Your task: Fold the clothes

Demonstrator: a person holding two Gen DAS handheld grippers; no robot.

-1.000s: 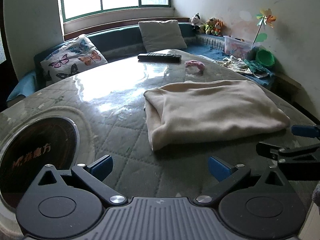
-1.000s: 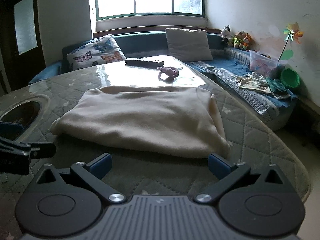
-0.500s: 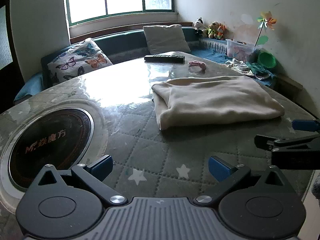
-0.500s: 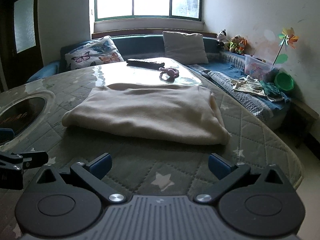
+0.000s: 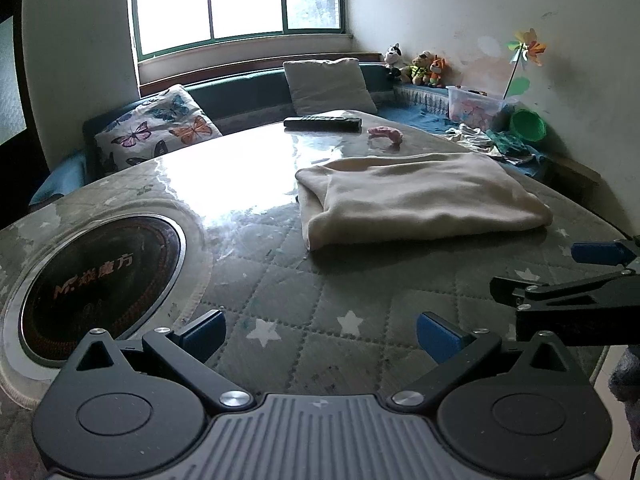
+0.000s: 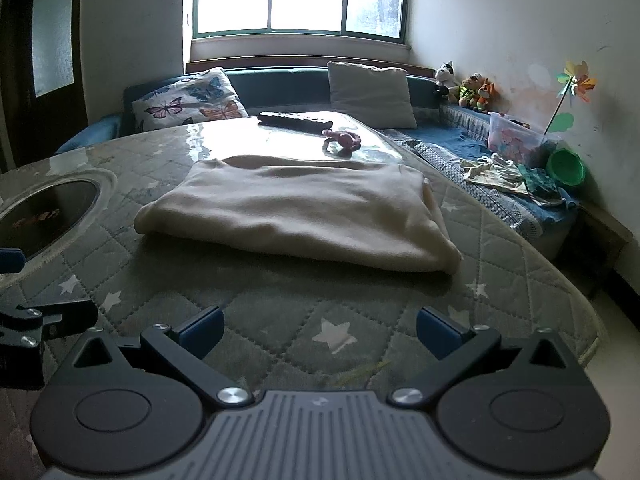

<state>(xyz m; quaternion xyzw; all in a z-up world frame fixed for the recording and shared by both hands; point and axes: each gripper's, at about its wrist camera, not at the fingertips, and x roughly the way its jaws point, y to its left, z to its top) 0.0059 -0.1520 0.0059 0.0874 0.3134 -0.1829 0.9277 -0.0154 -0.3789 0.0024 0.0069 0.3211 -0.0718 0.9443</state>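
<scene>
A cream garment (image 5: pixel 420 196) lies folded into a flat rectangle on the round quilted table (image 5: pixel 320 300); it also shows in the right wrist view (image 6: pixel 296 212). My left gripper (image 5: pixel 320 334) is open and empty, above the table well short of the garment. My right gripper (image 6: pixel 318 332) is open and empty, near the table's front edge, also short of the garment. The right gripper's fingers (image 5: pixel 560 292) show at the right edge of the left wrist view. The left gripper's fingers (image 6: pixel 48 316) show at the left edge of the right wrist view.
A dark round cooktop inset (image 5: pixel 96 284) sits at the table's left. A black remote (image 5: pixel 322 122) and a pink toy (image 5: pixel 386 134) lie at the table's far side. A sofa with cushions (image 6: pixel 368 92), loose clothes (image 6: pixel 504 176) and a green bowl (image 6: pixel 566 166) stand behind and to the right.
Both grippers have drawn back from the folded garment and risen; the garment looks farther away and lies still. Both grippers stay open.
</scene>
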